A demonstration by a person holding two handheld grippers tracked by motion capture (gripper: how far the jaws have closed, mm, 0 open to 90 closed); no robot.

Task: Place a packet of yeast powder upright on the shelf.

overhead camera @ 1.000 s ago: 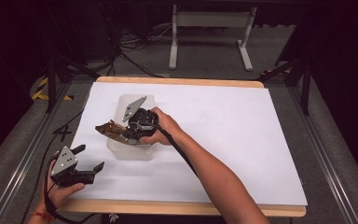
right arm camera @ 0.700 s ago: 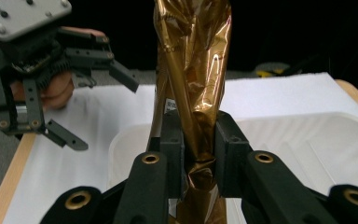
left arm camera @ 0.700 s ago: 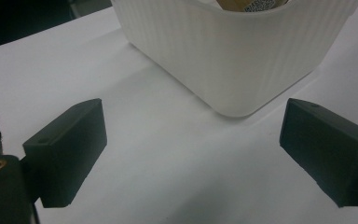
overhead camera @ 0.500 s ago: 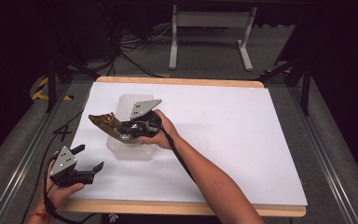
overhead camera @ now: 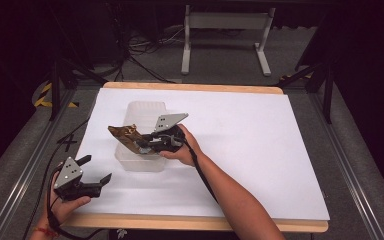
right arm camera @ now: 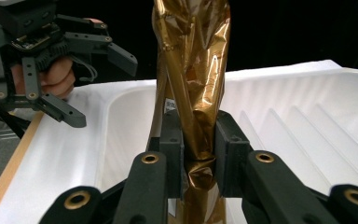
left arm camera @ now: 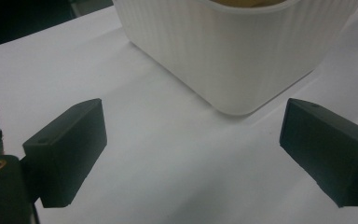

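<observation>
Over white tub (overhead camera: 139,161), gold wrapper (right arm camera: 193,84) pinched between right gripper (right arm camera: 199,154) jaws

A white-topped table (overhead camera: 260,150) carries a ribbed plastic tub (overhead camera: 139,161).

Right tool (right arm camera: 199,154) pads cover the middle of the gold wrapper (right arm camera: 193,74); its top and bottom ends are cut off by the right gripper view's edges. Wrapper print is too small to read. White tub (left arm camera: 242,51) is cropped at the top of the left gripper view, contents mostly hidden, possibly something tan. In the high view, the right hand (overhead camera: 182,150) hides the tub's (overhead camera: 142,160) near-right corner.
</observation>
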